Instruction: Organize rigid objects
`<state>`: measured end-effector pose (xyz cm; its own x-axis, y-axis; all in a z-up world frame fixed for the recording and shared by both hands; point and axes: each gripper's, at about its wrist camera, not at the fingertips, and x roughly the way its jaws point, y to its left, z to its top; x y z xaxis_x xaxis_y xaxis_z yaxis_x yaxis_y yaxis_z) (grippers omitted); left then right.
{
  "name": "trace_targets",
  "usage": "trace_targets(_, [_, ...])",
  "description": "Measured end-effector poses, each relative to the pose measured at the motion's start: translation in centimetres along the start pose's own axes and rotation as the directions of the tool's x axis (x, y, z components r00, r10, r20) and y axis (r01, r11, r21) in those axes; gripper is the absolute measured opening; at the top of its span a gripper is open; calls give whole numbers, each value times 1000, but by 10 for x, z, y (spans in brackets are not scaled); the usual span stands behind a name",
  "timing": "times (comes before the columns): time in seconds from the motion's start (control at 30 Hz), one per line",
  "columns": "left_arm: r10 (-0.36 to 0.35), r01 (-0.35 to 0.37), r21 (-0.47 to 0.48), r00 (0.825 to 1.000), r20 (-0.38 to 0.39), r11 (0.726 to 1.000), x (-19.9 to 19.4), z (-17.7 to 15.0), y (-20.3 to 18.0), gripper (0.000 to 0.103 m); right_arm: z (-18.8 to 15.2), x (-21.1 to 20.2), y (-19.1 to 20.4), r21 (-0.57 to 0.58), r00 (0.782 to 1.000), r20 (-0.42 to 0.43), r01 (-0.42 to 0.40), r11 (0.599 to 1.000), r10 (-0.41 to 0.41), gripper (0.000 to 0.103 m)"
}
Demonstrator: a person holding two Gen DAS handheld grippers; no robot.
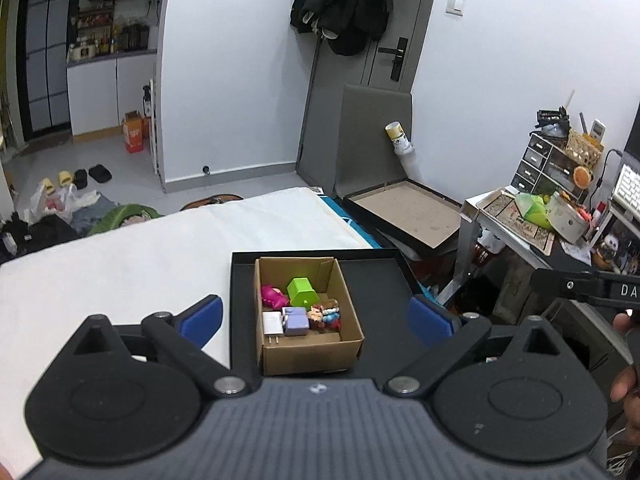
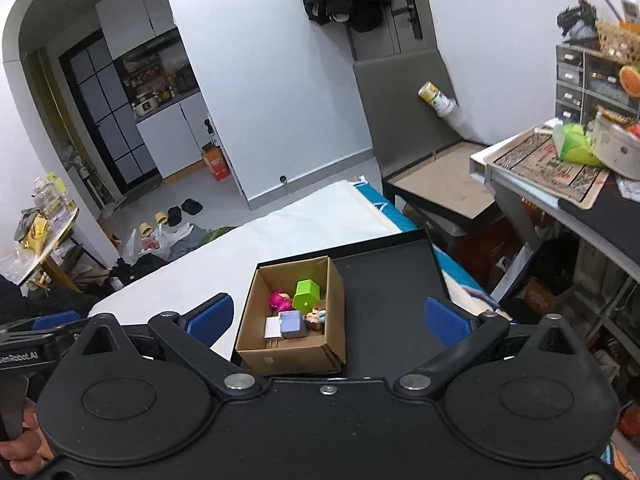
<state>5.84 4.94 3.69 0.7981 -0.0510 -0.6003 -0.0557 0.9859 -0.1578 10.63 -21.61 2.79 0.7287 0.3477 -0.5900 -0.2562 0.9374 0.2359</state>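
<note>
Both tongs stand spread wide and hold nothing: the left gripper [image 1: 316, 316] and the right gripper [image 2: 328, 318] hover above the near edge of the black tray [image 1: 376, 280], apart from everything in it. At the tray's left side sits the cardboard box [image 1: 308, 350], holding a green block [image 1: 301, 291], a pink figure [image 1: 274, 296], a white charger [image 1: 273, 323], a lavender plug [image 1: 295, 321] and a small doll [image 1: 326, 315]. To the box's right the tray floor lies bare up to its raised rim, and left of the tray the white table [image 1: 140, 256] runs open to its far edge.
</note>
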Motion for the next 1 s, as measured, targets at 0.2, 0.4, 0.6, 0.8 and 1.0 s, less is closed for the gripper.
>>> trace_targets(0.2, [-3, 1, 45, 999, 50, 999, -33, -17, -14, 100, -11, -15, 2, 6, 999, -25, -30, 1000, 30, 103])
trace_targets(0.4, [-9, 6, 38, 998, 67, 999, -50, -28, -21, 101, -19, -36, 7, 7, 999, 16, -50, 999, 50, 103])
trace_targets(0.6, [-2, -1, 46, 997, 74, 999, -57, -36, -23, 101, -30, -45, 7, 16, 998, 15, -66, 998, 66, 103])
trace_targets(0.8, [1, -5, 52, 997, 83, 999, -62, -39, -24, 101, -36, -52, 9, 12, 997, 23, -71, 997, 71, 103])
trace_targets(1.0, [-21, 17, 41, 997, 76, 999, -62, -40, -23, 101, -40, -49, 12, -2, 998, 9, -61, 998, 61, 103])
